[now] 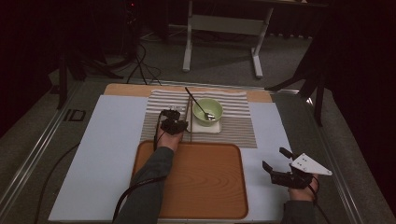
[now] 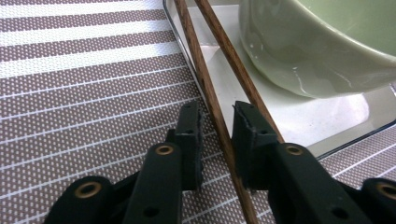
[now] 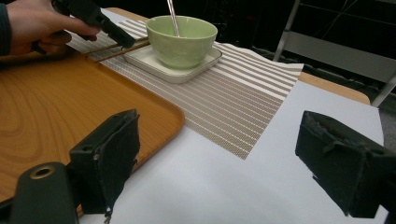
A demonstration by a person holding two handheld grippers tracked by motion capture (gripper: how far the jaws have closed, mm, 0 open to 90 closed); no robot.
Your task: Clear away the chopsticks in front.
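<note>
On the striped placemat (image 1: 233, 128), your left gripper (image 2: 217, 121) is straddling one of the chopsticks (image 2: 205, 88) beside the green bowl (image 1: 208, 111), jaws not yet touching it. Your right gripper (image 3: 219, 163) is hovering wide open beside the wooden tray (image 1: 205, 182).

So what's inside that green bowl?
A dark-handled spoon leans in the green bowl, its metal end at the bottom. The near rim hides part of the inside, so other contents cannot be ruled out.
</note>
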